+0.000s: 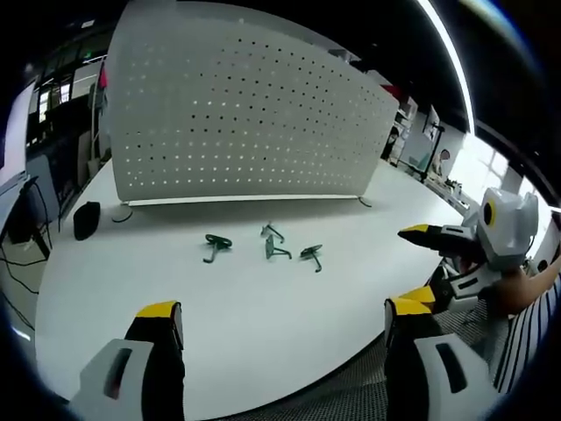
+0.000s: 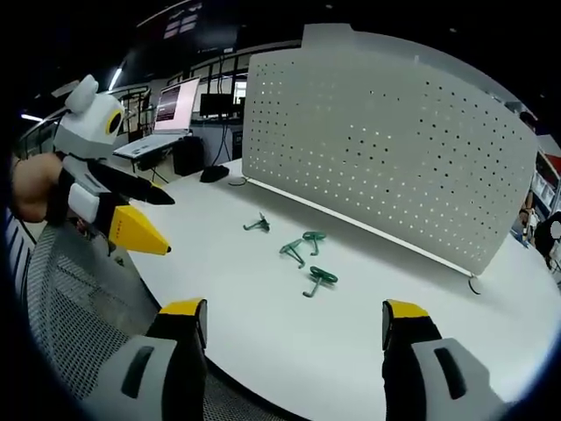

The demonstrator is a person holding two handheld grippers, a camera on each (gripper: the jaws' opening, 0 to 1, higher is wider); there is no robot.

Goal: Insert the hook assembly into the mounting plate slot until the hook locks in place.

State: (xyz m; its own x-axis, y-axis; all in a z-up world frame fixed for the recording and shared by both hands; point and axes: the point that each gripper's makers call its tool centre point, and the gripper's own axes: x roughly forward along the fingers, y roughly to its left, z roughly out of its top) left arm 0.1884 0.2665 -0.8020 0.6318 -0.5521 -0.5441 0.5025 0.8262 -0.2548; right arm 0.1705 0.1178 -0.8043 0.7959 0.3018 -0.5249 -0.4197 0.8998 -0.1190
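A tall white perforated mounting plate (image 1: 237, 114) (image 2: 386, 140) stands upright across the back of the white table (image 1: 105, 289) (image 2: 421, 263). Several small green hooks lie loose on the table in front of it: one at the left (image 1: 216, 244), a pair in the middle (image 1: 274, 246), one at the right (image 1: 312, 254); the right gripper view shows them spread out (image 2: 302, 250). My left gripper (image 1: 285, 314) (image 2: 165, 222) is open and empty near the table's front edge. My right gripper (image 2: 294, 314) (image 1: 422, 263) is open and empty too, off the same edge beside it.
A small black object (image 1: 86, 219) (image 2: 213, 174) lies by the plate's end. A laptop (image 2: 175, 110) stands on a desk behind. A grey mesh chair seat (image 2: 79, 289) sits below the table edge. A person's striped sleeve (image 1: 526, 324) shows at the right.
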